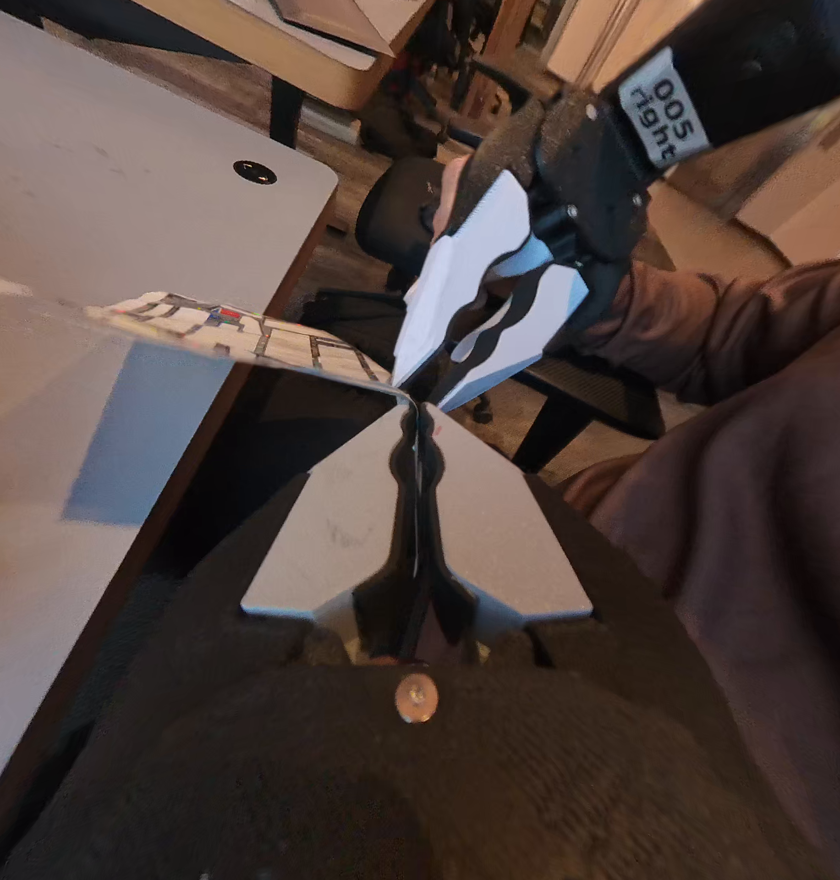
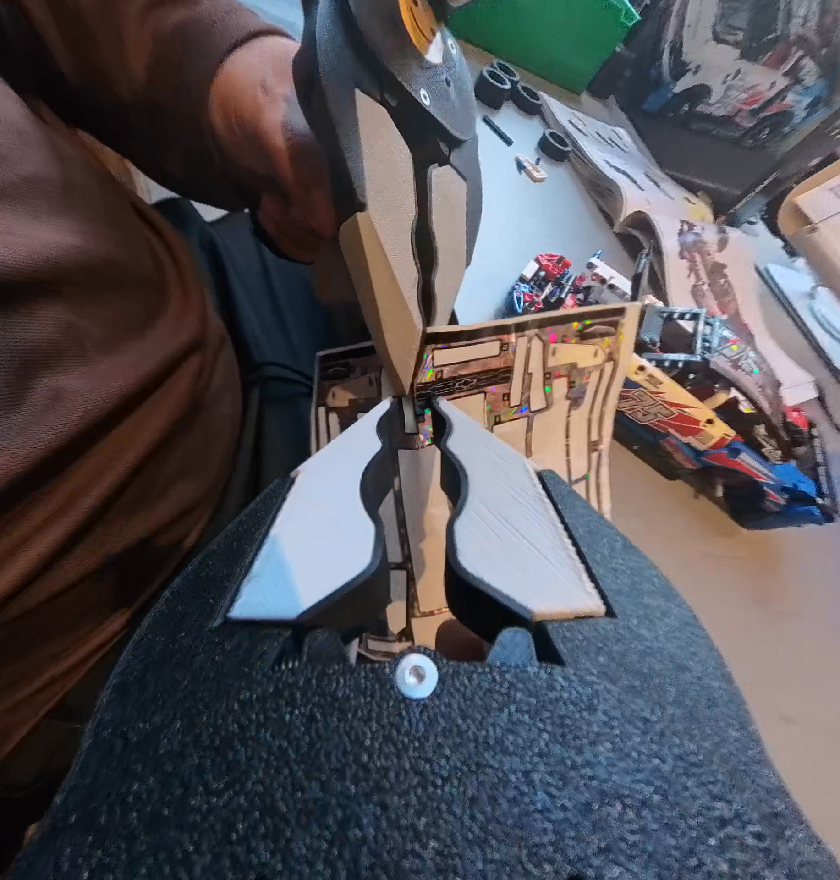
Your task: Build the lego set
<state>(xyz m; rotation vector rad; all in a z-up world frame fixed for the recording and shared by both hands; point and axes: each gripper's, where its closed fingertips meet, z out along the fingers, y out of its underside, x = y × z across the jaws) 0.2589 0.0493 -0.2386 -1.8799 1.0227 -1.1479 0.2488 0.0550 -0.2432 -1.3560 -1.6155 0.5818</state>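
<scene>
My left gripper (image 1: 415, 412) is shut on the edge of a sticker sheet (image 1: 246, 333) with shiny holographic outlines, held up in the air beside the table. In the right wrist view the left gripper (image 2: 407, 388) comes down from above and pinches the sheet (image 2: 527, 381) at its upper left. My right gripper (image 2: 412, 405) is open, its tips on either side of a small lifted sticker tab (image 2: 408, 419) right by the left gripper's tips. It also shows in the left wrist view (image 1: 420, 393). A partly built white, red and blue Lego car (image 2: 694, 424) lies behind the sheet.
On the white table (image 2: 527, 214) lie a pile of red and blue parts (image 2: 551, 281), an open instruction book (image 2: 613, 162), black tyres (image 2: 499, 85) and a green box (image 2: 541, 38). A black office chair (image 1: 399, 219) stands beyond the table edge. A brown sleeve (image 1: 741, 333) is at the right. The grippers are tip to tip, or close to it.
</scene>
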